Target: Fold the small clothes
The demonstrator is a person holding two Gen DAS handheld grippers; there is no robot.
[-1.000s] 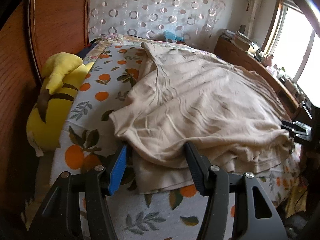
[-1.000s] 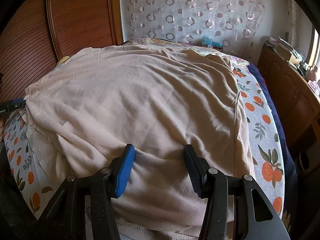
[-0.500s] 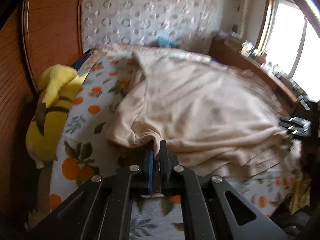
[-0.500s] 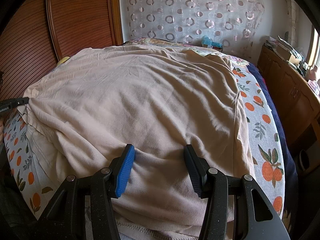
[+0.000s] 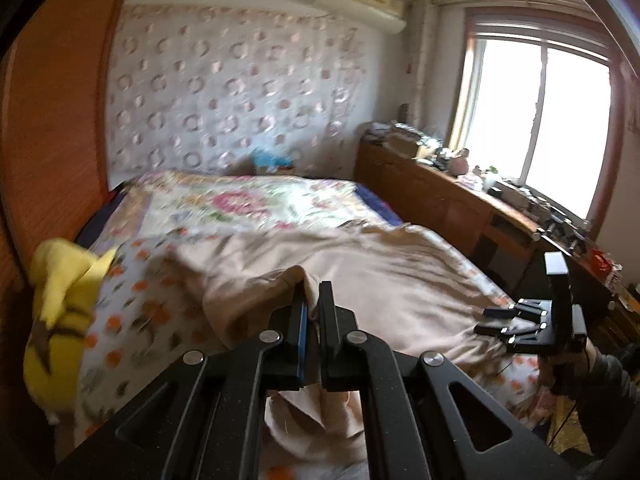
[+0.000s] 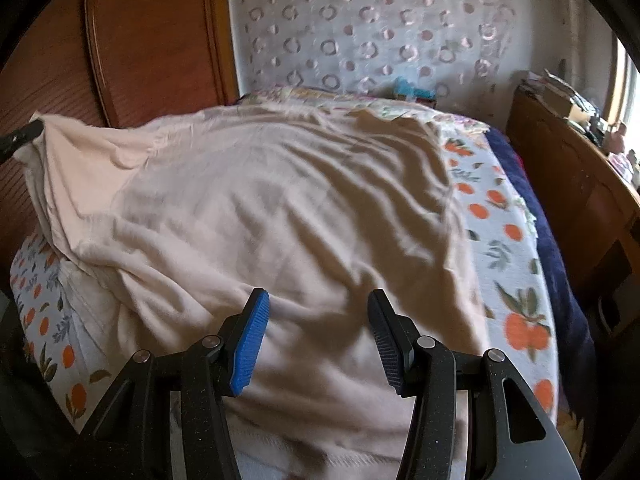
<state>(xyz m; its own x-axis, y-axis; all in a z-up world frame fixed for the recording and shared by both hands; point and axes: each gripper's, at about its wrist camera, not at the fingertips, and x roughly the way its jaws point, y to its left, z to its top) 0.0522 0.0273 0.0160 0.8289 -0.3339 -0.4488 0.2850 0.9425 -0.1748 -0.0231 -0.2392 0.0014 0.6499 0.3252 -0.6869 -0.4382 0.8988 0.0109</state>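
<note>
Left gripper has clamped the garment edge and lifted it at 6 o'clock, fold starting; right gripper sits apart, empty, over cloth.

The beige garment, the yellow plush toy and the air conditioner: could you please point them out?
beige garment (image 6: 280, 208): right wrist view, wrinkled middle.
yellow plush toy (image 5: 56, 304): left wrist view, body.
air conditioner (image 5: 360, 2): left wrist view, front panel.
</note>
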